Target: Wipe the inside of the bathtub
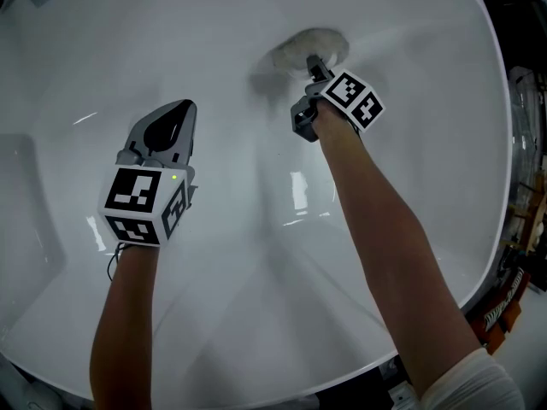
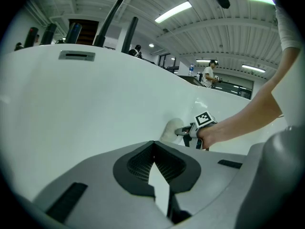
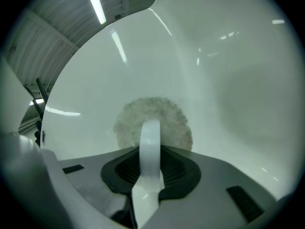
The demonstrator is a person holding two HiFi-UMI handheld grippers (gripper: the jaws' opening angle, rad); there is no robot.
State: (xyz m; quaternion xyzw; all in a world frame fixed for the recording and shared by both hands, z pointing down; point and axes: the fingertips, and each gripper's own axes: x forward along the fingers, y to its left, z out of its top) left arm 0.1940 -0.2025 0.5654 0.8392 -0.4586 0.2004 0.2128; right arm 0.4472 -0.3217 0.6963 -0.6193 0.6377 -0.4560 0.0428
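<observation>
Overhead, ceiling strip lights [image 2: 174,12] above a glossy white bathtub [image 1: 256,297].

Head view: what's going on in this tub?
A person is working inside a white bathtub with a gripper in each hand. The right gripper is shut on the white strap of a round fluffy pad and presses the pad against the tub's wall. The left gripper hovers above the tub floor, jaws together, holding nothing.

The bathtub [image 1: 256,314] is shiny white. The pad [image 3: 153,112] is fuzzy pale grey. The left gripper [image 1: 178,111] and right gripper [image 1: 314,61] are grey, with black-and-white squares.
</observation>
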